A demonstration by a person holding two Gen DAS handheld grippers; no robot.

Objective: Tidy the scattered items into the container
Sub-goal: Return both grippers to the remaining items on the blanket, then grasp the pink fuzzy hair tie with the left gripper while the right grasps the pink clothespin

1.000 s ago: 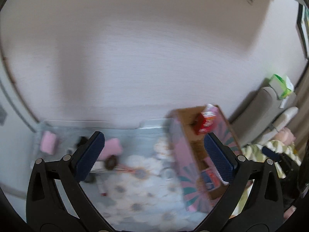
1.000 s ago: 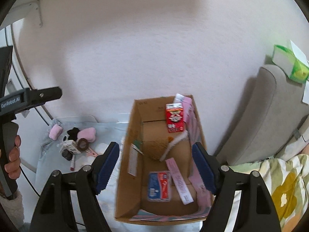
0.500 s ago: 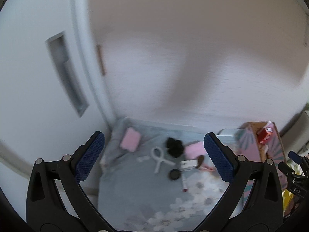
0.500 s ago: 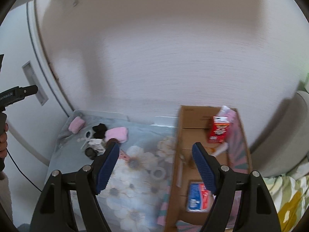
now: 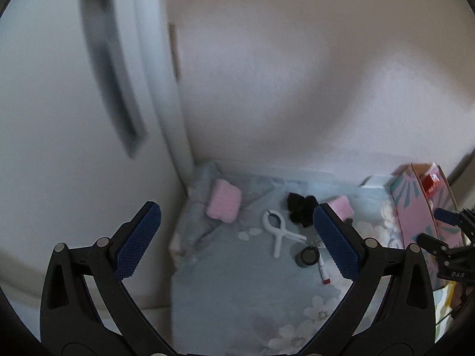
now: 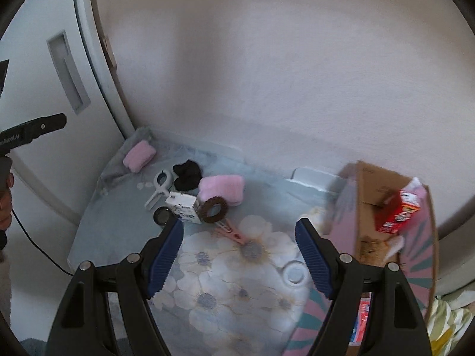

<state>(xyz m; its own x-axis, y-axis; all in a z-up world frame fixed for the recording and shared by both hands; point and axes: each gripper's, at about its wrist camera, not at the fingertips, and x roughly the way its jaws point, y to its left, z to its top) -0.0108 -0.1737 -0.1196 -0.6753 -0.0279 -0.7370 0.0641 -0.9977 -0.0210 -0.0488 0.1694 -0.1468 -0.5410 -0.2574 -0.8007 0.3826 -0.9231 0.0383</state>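
Both tools are seen with jaws spread and nothing between the pads. The left tool is pointed down at the far left corner of a pale blue floral cloth; the right tool hangs over the flower print nearer the box.

The scattered items are clustered on the cloth near the wall. A pink fluffy pad lies alone in the corner by the white door. A white clip lies flat beside a black scrunchie. A second pink fluffy pad is seen just right of the scrunchie. A small white carton lies touching a brown ring-shaped item. A small dark round pot sits just left of the carton. A pink clip lies just below the brown ring. A thin stick with a red tip is seen beside the pot in the left view. A white ring lies apart, close to the box.

The container, a cardboard box with pink patterned sides, stands at the right edge of the cloth. A red carton stands inside it; other contents are too blurred to tell.

The left tool's handle and part of a hand are visible at the left edge of the right view.
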